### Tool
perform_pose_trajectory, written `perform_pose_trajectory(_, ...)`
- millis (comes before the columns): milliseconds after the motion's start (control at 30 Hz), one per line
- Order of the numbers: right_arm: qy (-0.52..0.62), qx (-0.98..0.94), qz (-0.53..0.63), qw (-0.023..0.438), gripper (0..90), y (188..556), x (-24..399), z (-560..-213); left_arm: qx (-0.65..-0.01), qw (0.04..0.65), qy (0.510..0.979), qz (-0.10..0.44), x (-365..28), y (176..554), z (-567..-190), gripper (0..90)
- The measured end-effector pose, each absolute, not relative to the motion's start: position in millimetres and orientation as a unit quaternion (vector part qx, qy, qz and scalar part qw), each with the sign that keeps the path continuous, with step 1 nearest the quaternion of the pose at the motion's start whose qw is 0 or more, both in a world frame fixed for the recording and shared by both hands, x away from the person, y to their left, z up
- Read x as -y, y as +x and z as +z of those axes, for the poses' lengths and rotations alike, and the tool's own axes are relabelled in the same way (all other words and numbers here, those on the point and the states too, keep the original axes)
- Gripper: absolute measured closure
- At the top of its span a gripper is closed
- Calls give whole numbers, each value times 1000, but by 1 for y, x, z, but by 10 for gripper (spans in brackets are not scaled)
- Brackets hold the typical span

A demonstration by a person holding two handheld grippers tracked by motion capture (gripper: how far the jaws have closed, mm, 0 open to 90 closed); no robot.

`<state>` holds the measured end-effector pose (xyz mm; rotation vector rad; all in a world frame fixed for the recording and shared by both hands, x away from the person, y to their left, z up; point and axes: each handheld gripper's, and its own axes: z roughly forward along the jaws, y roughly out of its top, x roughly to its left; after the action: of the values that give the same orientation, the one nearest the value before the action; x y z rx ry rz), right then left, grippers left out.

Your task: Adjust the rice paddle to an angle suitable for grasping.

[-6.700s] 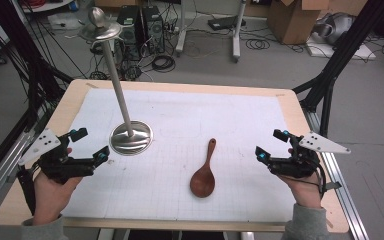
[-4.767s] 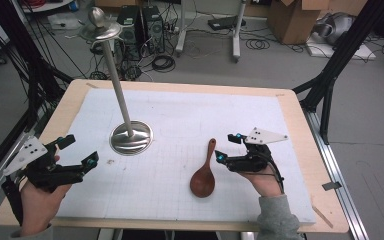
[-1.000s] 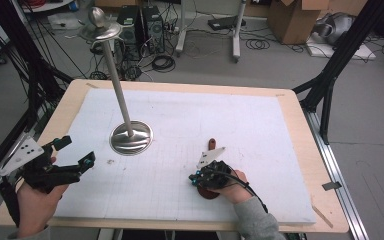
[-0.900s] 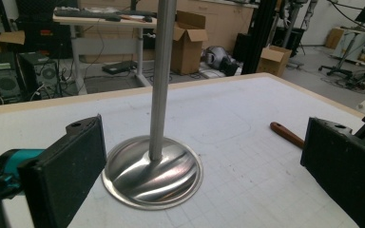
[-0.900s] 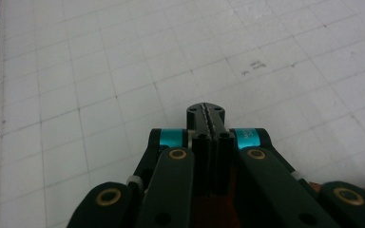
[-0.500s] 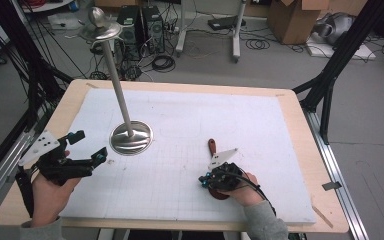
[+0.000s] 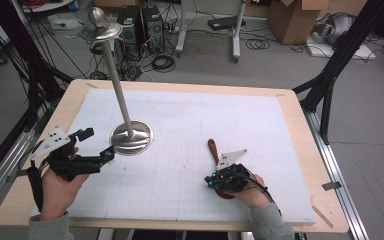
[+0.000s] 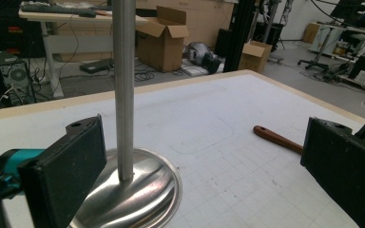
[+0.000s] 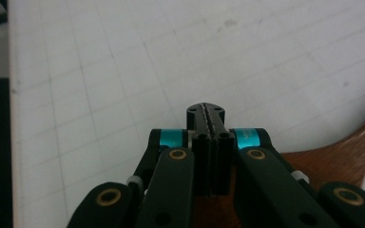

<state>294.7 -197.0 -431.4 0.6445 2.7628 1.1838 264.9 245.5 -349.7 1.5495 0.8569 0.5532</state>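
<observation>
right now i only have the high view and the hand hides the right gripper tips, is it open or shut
Observer: Shut. In the right gripper view, the right gripper has its jaws pressed flat together, with nothing between them.
Operator: so where's the spoon bowl
Observer: The wooden spoon has its bowl under the gripper's linkage, behind the tips. The tips themselves are over the bare gridded mat.
Operator: and is the left one on the stand
Observer: No. In the left gripper view, the left gripper is wide open, and the pole of the metal stand rises beyond the jaws, untouched.
</observation>
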Motion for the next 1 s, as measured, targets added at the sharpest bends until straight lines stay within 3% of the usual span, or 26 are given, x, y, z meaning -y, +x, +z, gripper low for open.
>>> perform_pose_trajectory(333, 281, -851, 432, 100, 899, 309, 241, -419, -374, 594, 670, 241, -248, 261, -352, 18)
perform_pose_trajectory(1000, 316, -850, 405, 119, 900, 331, 243, -444, -392, 584, 663, 257, -265, 245, -354, 18)
